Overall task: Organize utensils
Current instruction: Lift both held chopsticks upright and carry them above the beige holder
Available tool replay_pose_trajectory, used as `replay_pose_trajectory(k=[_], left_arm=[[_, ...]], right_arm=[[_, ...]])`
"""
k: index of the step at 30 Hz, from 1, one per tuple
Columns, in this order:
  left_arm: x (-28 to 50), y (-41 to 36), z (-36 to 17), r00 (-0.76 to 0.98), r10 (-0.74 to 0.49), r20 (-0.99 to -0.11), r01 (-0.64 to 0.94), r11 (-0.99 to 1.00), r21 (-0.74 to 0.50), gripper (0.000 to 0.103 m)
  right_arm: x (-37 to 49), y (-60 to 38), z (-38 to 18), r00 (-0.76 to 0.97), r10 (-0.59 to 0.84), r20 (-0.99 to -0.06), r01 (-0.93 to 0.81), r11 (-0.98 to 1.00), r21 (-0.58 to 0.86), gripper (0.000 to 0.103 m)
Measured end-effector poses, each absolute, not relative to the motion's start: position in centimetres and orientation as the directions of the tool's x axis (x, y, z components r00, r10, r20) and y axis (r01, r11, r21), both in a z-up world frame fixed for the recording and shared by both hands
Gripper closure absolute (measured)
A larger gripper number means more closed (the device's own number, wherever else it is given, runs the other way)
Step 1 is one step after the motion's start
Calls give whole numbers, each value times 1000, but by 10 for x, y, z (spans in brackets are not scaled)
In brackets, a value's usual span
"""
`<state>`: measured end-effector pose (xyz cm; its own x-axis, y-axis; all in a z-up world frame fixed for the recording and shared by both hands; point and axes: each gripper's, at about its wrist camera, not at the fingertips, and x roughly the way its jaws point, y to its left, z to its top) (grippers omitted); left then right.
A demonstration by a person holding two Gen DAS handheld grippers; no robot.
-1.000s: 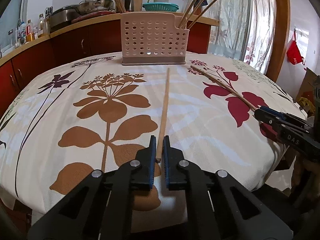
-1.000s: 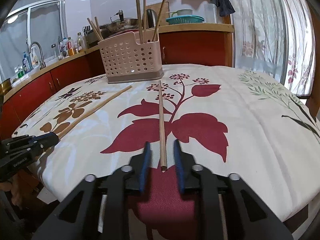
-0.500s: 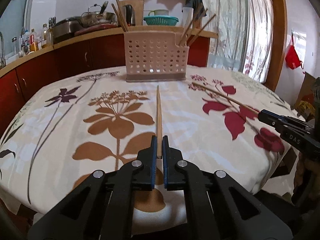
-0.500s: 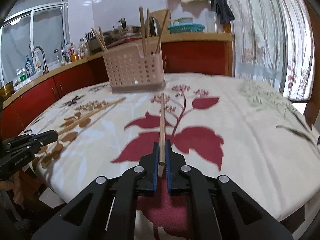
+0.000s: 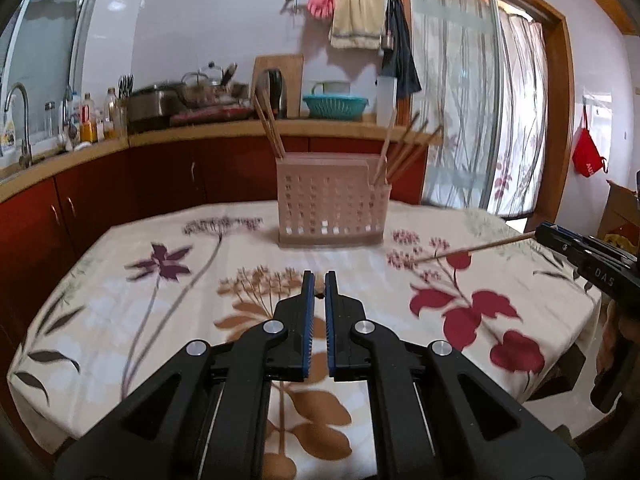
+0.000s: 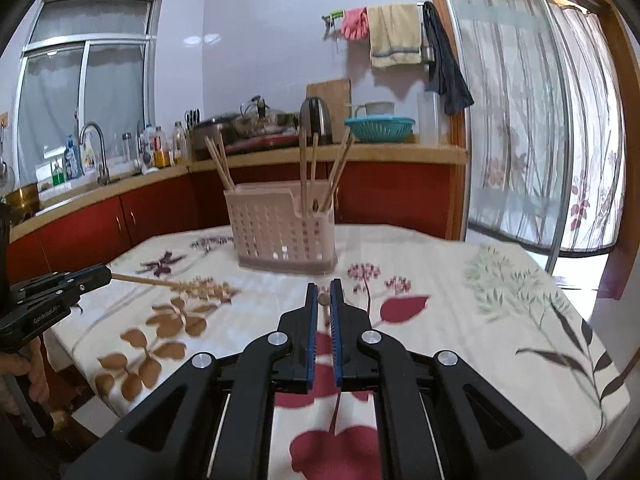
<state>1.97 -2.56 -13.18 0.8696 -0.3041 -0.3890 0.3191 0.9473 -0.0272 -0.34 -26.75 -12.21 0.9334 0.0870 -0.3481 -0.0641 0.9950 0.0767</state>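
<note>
My left gripper [image 5: 319,281] is shut on a wooden chopstick [image 5: 319,294], which shows end-on between the jaws. In the right wrist view that same chopstick [image 6: 154,281] sticks out of the left gripper [image 6: 105,273], lifted above the floral tablecloth [image 6: 460,320]. My right gripper [image 6: 324,291] is shut on a second chopstick [image 6: 323,300], also end-on. From the left wrist view this stick [image 5: 472,249] juts leftward out of the right gripper [image 5: 540,233]. The pink perforated utensil basket [image 5: 332,204] [image 6: 280,232] stands at the table's far side with several chopsticks [image 6: 316,168] upright in it.
Behind the table runs a kitchen counter [image 6: 400,152] over red cabinets, with a teal basket [image 6: 379,127], a kettle, pots and bottles. A sink tap [image 6: 94,148] is at the left. Curtained sliding doors [image 6: 540,140] close the right side. A hand [image 6: 24,372] holds the left gripper's handle.
The right gripper closed on its chopstick. Both grippers then rose with their chopsticks off the tablecloth and tilted up, so each stick now shows end-on.
</note>
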Motion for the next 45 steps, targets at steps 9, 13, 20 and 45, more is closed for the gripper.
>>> replay_pose_trajectory(k=[9,13,20,45], left_arm=[[29,-12,-88,894,-296,-337,300,953,-41,97],[43,-9,-76,894,-294,-338,300,953,-36,97],[67,-5,-69,900,-284,-330,286,957,-43,97],[117,-8,-62,913,-257,-316,273,962,5,96]], right_arm=[[12,-264,-87,939,113,-325,-95,993,71,96],[23,-260,-80,937,120,-327,-108,993,55,96],[46,-253,-69,937,121,-327,-115,993,39,96],[91,-252,-54,947,106,-303,-99,994,38,96]])
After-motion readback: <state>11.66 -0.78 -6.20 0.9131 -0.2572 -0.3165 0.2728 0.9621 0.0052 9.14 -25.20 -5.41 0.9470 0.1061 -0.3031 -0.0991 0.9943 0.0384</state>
